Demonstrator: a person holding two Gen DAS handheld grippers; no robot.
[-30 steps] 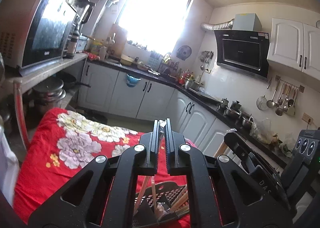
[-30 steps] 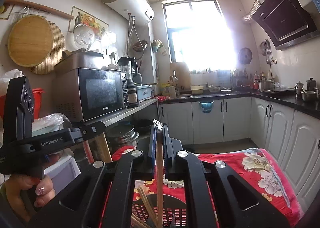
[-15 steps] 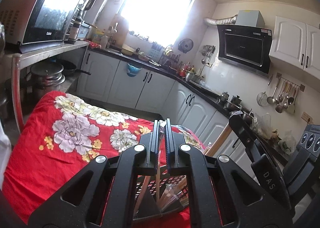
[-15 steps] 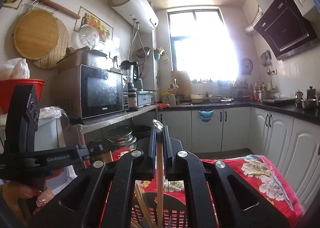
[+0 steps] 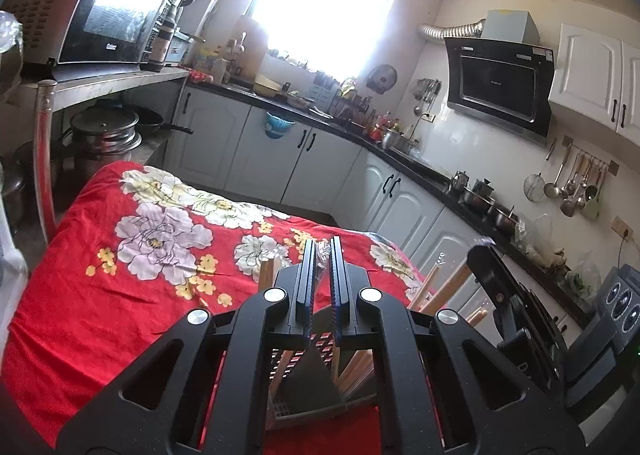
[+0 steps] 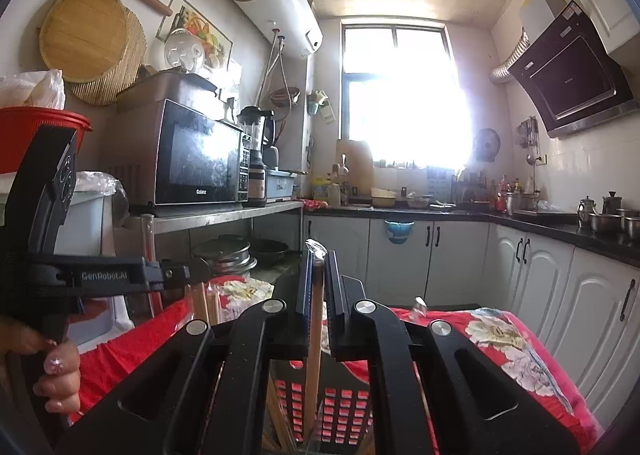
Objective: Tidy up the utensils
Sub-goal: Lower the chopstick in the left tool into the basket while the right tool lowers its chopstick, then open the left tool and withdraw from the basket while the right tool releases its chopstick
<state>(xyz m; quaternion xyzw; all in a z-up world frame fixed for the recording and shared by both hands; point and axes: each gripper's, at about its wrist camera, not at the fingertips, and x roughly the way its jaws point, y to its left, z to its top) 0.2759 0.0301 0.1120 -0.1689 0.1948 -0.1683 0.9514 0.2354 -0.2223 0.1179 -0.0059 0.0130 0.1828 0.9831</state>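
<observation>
Chopstick pack in clear wrap sits pinched in closed left gripper; vs a sec ago the view has dropped, black slotted utensil holder now right under it on red floral cloth. Right wrist cam: right gripper clamped on wooden chopstick, also lower, stick hanging into holder. Reckon both abt to be released in.
</observation>
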